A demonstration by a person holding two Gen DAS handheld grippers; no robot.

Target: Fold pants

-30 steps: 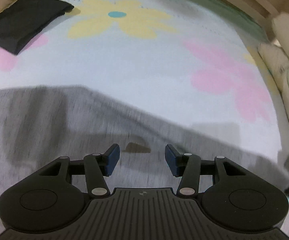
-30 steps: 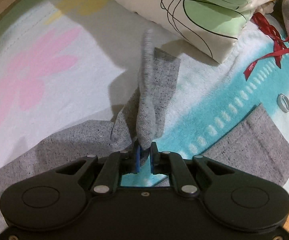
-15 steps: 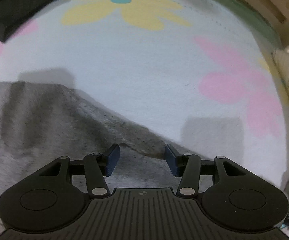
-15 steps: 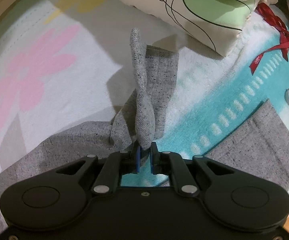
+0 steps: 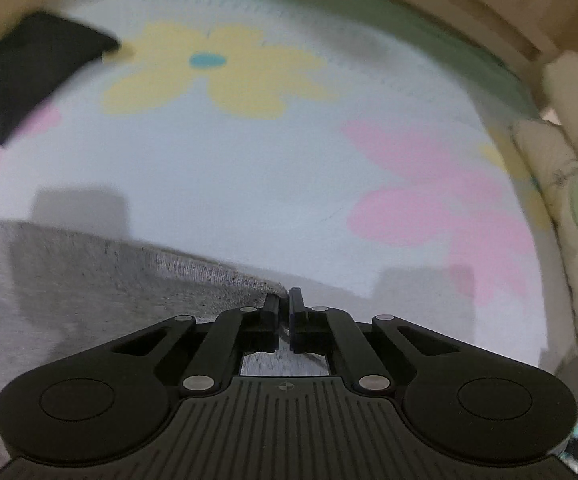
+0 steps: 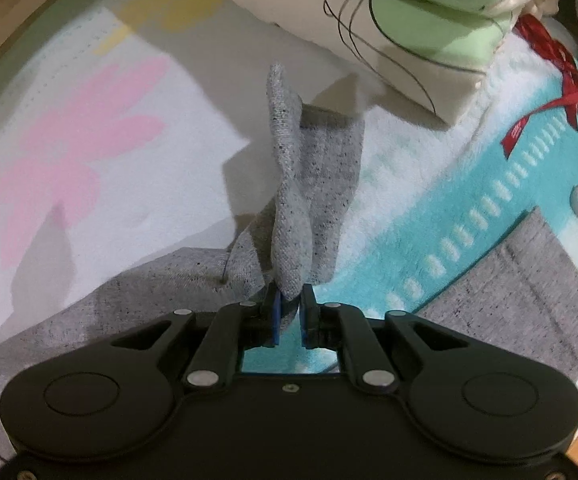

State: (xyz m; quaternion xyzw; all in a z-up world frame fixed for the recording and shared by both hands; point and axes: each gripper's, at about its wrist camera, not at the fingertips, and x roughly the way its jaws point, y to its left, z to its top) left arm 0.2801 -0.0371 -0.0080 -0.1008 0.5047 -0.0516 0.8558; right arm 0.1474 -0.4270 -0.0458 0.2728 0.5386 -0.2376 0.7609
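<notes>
My left claw (image 5: 283, 300) has just closed on the grey pants' edge (image 5: 209, 276); the right claw (image 6: 289, 312) holds a leg (image 6: 289, 208), so I can fold.

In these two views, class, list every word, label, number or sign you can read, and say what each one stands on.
None can be read.
Red ribbon: it carries small pale print near its lower end, too small and blurred to read.
Left tongs: a small round cross mark sits on the ribbed body, a symbol and not text.
Grey pants, black folded cloth, flowered sheet: no lettering shows.
</notes>
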